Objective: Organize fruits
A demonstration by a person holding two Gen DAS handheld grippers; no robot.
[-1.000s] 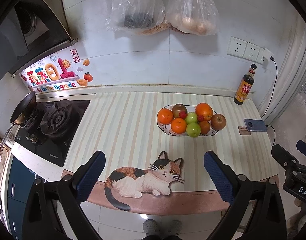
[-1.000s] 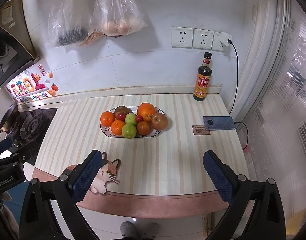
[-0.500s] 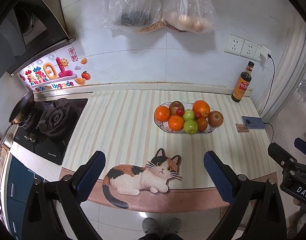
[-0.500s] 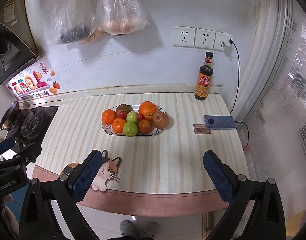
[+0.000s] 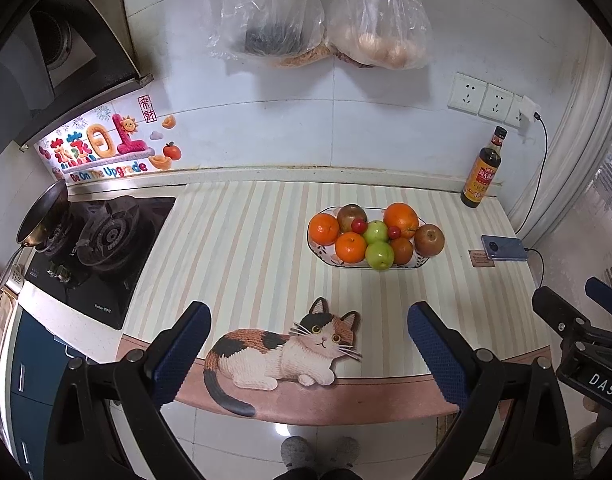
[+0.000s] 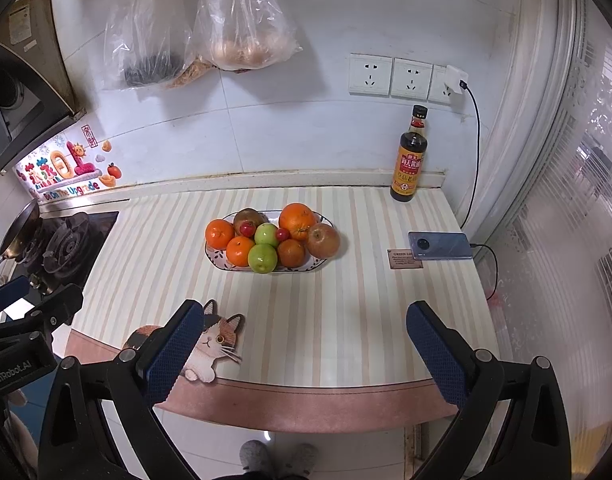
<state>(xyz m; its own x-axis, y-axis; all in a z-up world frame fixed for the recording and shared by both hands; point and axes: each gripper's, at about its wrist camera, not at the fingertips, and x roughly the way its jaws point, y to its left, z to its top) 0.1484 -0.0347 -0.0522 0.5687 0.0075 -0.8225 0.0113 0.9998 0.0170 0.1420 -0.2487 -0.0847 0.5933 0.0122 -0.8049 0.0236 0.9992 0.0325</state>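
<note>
- Fruit is sitting piled in a patterned oval dish (image 5: 420, 265), which is resting on the striped worktop (image 5: 242, 248) right of centre in the left wrist view and near the middle in the right wrist view.
- In the dish, an orange (image 6: 298, 221) is lying at the back, a brownish apple (image 6: 323, 241) is leaning at the right end, two green apples (image 6: 263, 258) are sitting at the front centre, and small red fruits (image 6: 282, 234) are tucked among them.
- At the bottom of the left wrist view, the left tool (image 5: 308, 350) is hanging released, its blue pads wide apart, grasping nothing, well short of the dish.
- At the bottom of the right wrist view, the right tool (image 6: 306, 346) is likewise spread wide and gripping nothing, over the front edge of the worktop.
- A cat picture (image 5: 282, 354) is showing on the worktop's front edge, between the left tool's fingers.
- A sauce bottle (image 6: 410, 156) is standing upright against the wall at the upper right.
- A phone (image 6: 440, 245) is lying flat to the right of the dish, with a cable plugged in.
- A gas hob (image 5: 102, 248) is occupying the left of the frame.
</note>
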